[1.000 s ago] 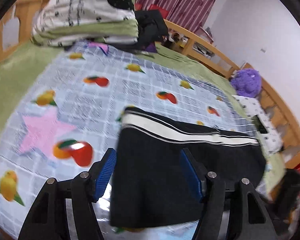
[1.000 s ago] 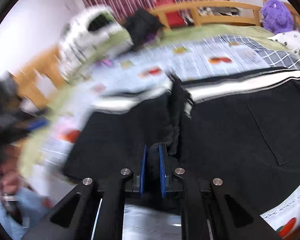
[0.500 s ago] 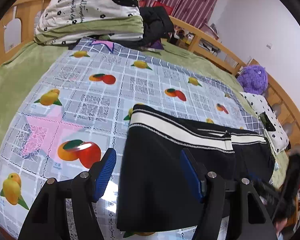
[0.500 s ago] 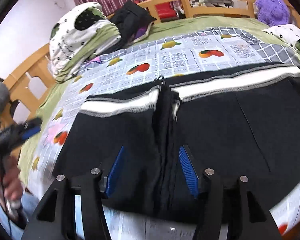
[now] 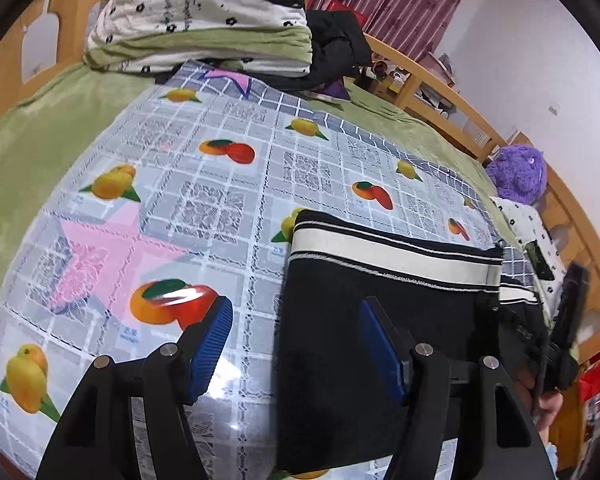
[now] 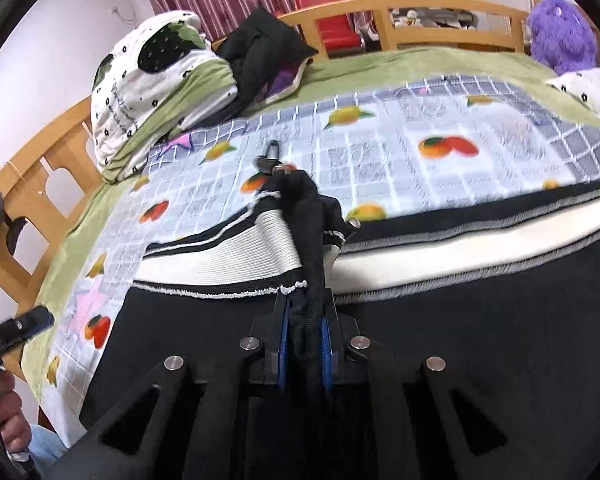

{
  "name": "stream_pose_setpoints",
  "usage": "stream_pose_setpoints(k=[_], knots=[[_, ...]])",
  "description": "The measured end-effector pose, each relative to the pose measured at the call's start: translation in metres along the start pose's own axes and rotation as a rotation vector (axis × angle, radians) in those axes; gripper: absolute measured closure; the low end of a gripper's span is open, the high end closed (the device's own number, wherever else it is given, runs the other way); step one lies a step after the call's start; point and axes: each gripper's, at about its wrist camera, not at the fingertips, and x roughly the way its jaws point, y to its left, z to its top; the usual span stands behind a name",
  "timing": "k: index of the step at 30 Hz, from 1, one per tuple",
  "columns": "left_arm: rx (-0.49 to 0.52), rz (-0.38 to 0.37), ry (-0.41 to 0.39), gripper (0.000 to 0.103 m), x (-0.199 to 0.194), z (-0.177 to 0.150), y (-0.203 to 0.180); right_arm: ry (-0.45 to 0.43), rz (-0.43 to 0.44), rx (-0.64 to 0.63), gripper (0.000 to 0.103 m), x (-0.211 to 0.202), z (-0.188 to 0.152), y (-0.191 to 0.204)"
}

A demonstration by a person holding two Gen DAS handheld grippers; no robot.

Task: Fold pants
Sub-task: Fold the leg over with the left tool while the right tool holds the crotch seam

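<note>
The black pants (image 6: 460, 340) with their white striped waistband lie across the lower part of the frame on the fruit-printed sheet (image 5: 220, 184) of the bed, and the right gripper (image 6: 305, 332) has just been closing: its blue fingers (image 6: 283, 332) now pinch a bunched ridge of black cloth at the fly, just below the waistband. In the left wrist view the left gripper (image 5: 296, 344) stands wide with nothing gripped, its left finger over the sheet and its right finger (image 5: 380, 348) over the pants' left edge (image 5: 284, 320).
</note>
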Motion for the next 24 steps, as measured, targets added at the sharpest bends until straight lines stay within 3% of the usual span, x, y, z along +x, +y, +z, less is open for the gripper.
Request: stream_pose_setpoints(k=[2,3,5,10,13,16,19,24], knots=[[0.005,-0.001,0.011,0.039,0.003,-0.002,-0.001,0.062,-0.062,0.006,0.088,0.017,0.001,-0.008],[0.016,0.006,0.014,0.039,0.004,-0.003,-0.003,0.135,-0.072,0.023,0.085,0.034,-0.004,-0.015],[0.048,0.030,0.013,0.039,0.005,-0.004,-0.008,0.182,-0.087,0.039,0.081,0.047,-0.010,-0.018],[0.107,0.065,-0.004,0.039,0.005,-0.011,-0.020,0.064,-0.128,0.000,0.079,-0.007,-0.018,-0.013],[0.112,0.044,0.021,0.039,0.008,-0.017,-0.025,0.000,-0.099,-0.027,0.077,-0.046,-0.036,-0.014],[0.124,0.050,0.028,0.039,0.011,-0.027,-0.031,0.037,-0.134,-0.094,0.075,-0.060,-0.064,-0.004],[0.144,0.070,0.067,0.039,0.021,-0.046,-0.039,0.140,-0.211,-0.138,0.072,-0.046,-0.092,-0.003],[0.182,0.113,0.191,0.038,0.049,-0.088,-0.039,0.113,-0.173,-0.118,0.063,-0.070,-0.113,-0.009]])
